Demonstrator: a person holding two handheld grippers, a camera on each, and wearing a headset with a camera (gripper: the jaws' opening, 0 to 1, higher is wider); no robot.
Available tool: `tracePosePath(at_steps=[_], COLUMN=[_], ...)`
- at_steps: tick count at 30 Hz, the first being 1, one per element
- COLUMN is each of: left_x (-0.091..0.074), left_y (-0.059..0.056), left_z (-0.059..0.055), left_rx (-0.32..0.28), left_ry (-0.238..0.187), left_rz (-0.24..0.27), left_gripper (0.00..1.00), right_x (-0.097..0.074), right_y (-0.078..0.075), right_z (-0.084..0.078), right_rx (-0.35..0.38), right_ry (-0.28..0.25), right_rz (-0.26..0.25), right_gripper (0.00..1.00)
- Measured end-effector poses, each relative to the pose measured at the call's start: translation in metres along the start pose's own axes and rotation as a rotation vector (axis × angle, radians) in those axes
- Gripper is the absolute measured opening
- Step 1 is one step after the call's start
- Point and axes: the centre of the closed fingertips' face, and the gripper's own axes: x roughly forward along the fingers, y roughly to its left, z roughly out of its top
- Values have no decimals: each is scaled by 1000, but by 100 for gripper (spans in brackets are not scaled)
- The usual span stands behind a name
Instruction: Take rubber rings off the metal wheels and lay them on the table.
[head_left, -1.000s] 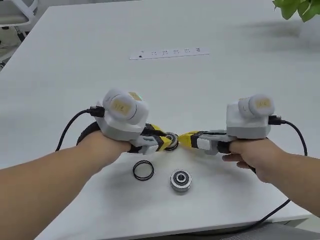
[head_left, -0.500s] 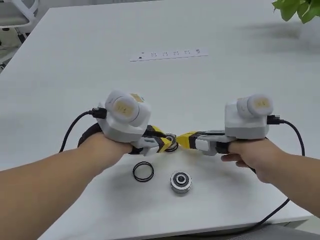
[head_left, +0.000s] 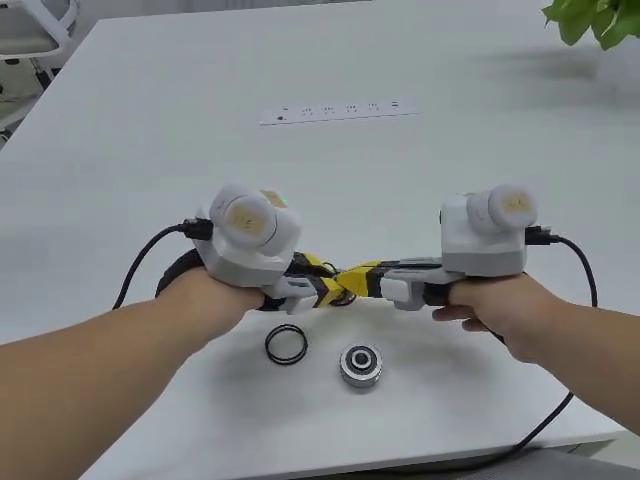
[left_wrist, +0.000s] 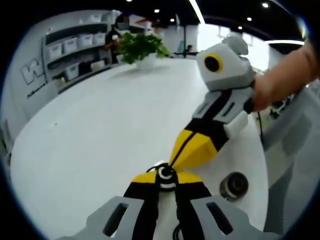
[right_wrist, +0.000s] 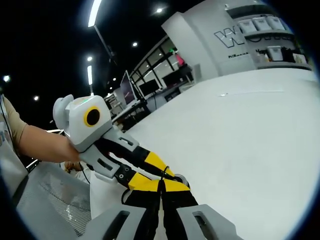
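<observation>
Your left gripper (left_wrist: 165, 177) pinches a metal wheel (left_wrist: 164, 171); your right gripper (right_wrist: 161, 182), jaws pressed together, meets its rim. Head view adds, this side of the jaws, a rubber ring (head_left: 287, 343) and second wheel (head_left: 361, 364) on the desk (head_left: 200, 120).

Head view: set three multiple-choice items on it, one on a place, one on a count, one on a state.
1. The loose rubber ring lies: A left of the free metal wheel; B on top of it; C right of it.
2. Rubber rings lying loose on the table: A none; B one; C three.
3. The left gripper is: A wide open; B shut on a held wheel; C lying on the table.
Key: A, the ring sits left of that wheel, apart from it; B, a single black ring lies there; B, its jaws clamp the wheel.
</observation>
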Motion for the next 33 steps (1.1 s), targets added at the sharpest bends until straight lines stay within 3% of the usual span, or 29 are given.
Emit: tracePosePath(at_steps=[10,20,21,23,26,33], left_x=[0,-3,-5,-9,-13,-27], left_y=[-1,-2,-2,-2,0,-3], left_z=[-1,0,2,4,7,11], left_rx=[9,16,19,21,16,22], left_ry=[-1,13,9,2,-11,-23], left_rz=[-2,-13,-15,-18,-16,-12], left_gripper=[12,13,12,2,8,13], right_x=[-7,-11,-11,-12,-13,-14], right_y=[-10,2,2,3,4,4], right_z=[-7,-4,-3,-2,0,6], right_rx=[33,40,40,41,41,38], right_ry=[1,-3,-4,-8,-13,-23], right_rz=[-39,-40,-40,-42,-44,-39], right_gripper=[0,0,0,0,0,0])
